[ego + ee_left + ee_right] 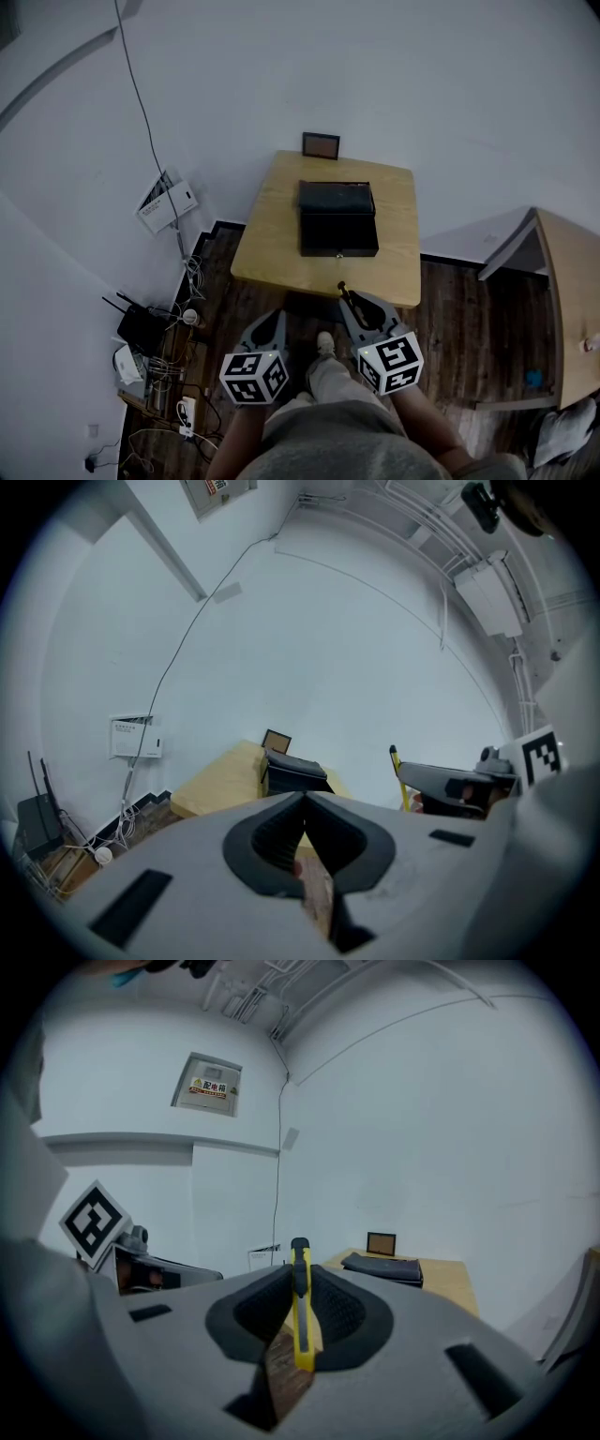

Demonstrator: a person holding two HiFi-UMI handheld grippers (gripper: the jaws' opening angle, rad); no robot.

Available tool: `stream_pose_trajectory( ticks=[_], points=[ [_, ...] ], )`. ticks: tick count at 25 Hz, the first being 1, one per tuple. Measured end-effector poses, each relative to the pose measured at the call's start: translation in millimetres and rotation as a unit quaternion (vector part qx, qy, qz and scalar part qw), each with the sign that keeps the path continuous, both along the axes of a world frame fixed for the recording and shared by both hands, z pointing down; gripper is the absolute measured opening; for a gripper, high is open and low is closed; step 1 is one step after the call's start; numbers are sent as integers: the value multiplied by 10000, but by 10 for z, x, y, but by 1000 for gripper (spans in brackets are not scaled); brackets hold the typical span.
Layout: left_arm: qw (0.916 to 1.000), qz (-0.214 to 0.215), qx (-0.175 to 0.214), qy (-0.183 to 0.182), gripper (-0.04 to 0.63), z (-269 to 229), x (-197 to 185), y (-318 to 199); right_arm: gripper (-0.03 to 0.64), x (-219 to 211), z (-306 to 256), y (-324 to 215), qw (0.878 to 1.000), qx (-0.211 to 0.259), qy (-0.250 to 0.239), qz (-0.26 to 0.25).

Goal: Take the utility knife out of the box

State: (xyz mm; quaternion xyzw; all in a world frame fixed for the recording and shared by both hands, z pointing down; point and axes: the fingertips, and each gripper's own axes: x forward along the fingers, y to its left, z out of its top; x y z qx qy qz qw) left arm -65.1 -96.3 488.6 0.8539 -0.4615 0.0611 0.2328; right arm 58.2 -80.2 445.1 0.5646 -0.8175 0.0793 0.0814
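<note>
The utility knife (300,1312), yellow with a dark tip, is clamped upright between the jaws of my right gripper (300,1271). In the head view that gripper (346,296) hovers just off the near edge of the wooden table (272,225), and the knife (343,289) points at the table. The black box (337,217) sits in the middle of the table, well ahead of both grippers. To the left, over the floor, my left gripper (277,319) has its jaws together and nothing in them. The left gripper view shows the box (293,772) far off and the knife (398,772) to the right.
A small framed picture (321,145) stands at the table's far edge. A router (141,328), plugs and cables lie on the floor at the left. A second wooden table (572,309) stands at the right. My legs and a shoe (324,345) are between the grippers.
</note>
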Motion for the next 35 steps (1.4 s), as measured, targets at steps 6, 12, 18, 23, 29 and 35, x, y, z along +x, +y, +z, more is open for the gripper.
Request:
stream_pose_trajectory(
  ticks=[6,12,18,23,29,35],
  points=[
    [10000,28,49,1,3,-41,-19,115,51,0,-34,129,9999,70,-73,96],
    [10000,55,82,10,3,-69,-25,170,51,-50,-67,161,9999,108,-53,57],
    [9999,58,96,24,3,-71,-41,173,51,-81,-79,177,9998,133,-104,88],
    [9999,67,92,32,3,-69,-30,164,51,-75,-113,169,9997,184,-133,107],
    [9999,86,86,52,3,-65,-8,114,51,-77,-127,125,9996,209,-171,107],
    [9999,86,58,85,3,-55,29,83,51,-63,-143,95,9995,239,-196,101]
  ],
)
